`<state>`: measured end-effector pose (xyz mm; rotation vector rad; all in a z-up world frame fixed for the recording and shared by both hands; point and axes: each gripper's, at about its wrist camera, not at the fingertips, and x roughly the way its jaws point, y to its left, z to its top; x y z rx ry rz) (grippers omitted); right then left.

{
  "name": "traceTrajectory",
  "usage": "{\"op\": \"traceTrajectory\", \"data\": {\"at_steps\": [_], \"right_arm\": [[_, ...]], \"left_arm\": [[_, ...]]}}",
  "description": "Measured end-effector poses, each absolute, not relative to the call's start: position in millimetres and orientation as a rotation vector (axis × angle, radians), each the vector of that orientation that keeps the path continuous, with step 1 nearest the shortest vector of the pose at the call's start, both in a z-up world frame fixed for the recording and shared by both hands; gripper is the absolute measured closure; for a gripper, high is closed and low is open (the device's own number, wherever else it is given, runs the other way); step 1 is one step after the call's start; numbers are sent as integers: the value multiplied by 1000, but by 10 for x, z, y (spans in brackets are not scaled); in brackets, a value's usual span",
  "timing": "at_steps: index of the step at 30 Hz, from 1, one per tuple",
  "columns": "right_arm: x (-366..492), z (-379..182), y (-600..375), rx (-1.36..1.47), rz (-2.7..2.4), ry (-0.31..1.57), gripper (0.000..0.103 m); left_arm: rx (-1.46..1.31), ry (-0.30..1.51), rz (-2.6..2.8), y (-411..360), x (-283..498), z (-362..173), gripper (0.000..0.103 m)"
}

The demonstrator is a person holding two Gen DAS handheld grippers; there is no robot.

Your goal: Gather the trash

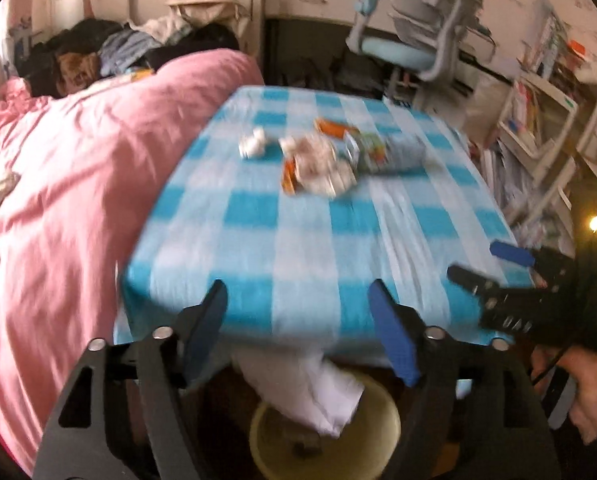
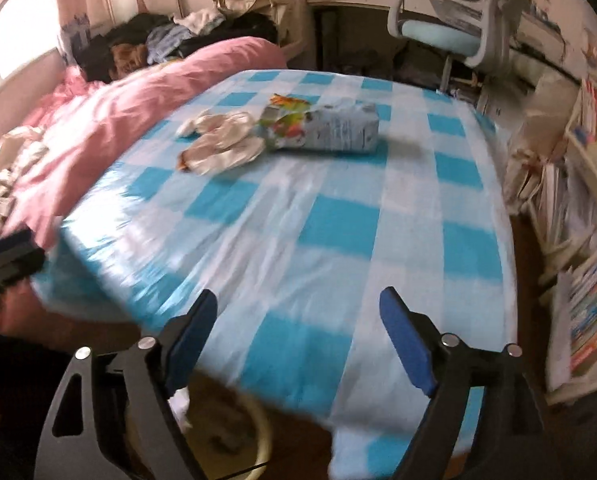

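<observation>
Trash lies in a heap on the blue-and-white checked cloth [image 1: 306, 240]: a crumpled white paper ball [image 1: 253, 145], crumpled wrappers [image 1: 318, 164] and a grey printed carton [image 1: 386, 152]. In the right wrist view the wrappers [image 2: 222, 140] and the carton [image 2: 322, 128] lie at the far middle of the cloth [image 2: 338, 232]. My left gripper [image 1: 298, 320] is open and empty at the cloth's near edge. My right gripper [image 2: 294, 328] is open and empty over the near edge; it also shows in the left wrist view [image 1: 494, 264]. A yellow bin [image 1: 326, 432] with white paper in it stands below the near edge.
A pink duvet [image 1: 66, 184] lies left of the cloth, with piled clothes [image 1: 110, 52] behind it. A blue desk chair [image 1: 410, 36] and a desk stand at the back. Shelves of books [image 2: 578, 240] line the right side.
</observation>
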<state>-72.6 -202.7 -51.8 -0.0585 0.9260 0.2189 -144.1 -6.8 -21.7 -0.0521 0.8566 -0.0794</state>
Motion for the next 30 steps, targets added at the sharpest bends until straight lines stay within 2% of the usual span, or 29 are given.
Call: {"op": "traceTrajectory", "data": {"at_steps": [2, 7, 11, 21, 25, 30], "right_arm": [[-505, -588, -2010, -109, 197, 932, 21], [-86, -732, -2023, -154, 174, 958, 18], [180, -832, -2055, -162, 168, 970, 8], [445, -875, -2095, -103, 229, 991, 6], [443, -886, -2079, -95, 212, 979, 6], [435, -885, -2076, -95, 212, 979, 6]], "left_arm": [[-55, 845, -65, -57, -1244, -166, 25], [-60, 829, -45, -48, -852, -104, 23], [-66, 835, -57, -81, -655, -102, 23], [-83, 828, -66, -118, -477, -74, 17], [-124, 842, -48, -44, -454, -85, 11], [-173, 878, -21, 32, -433, -132, 8]]}}
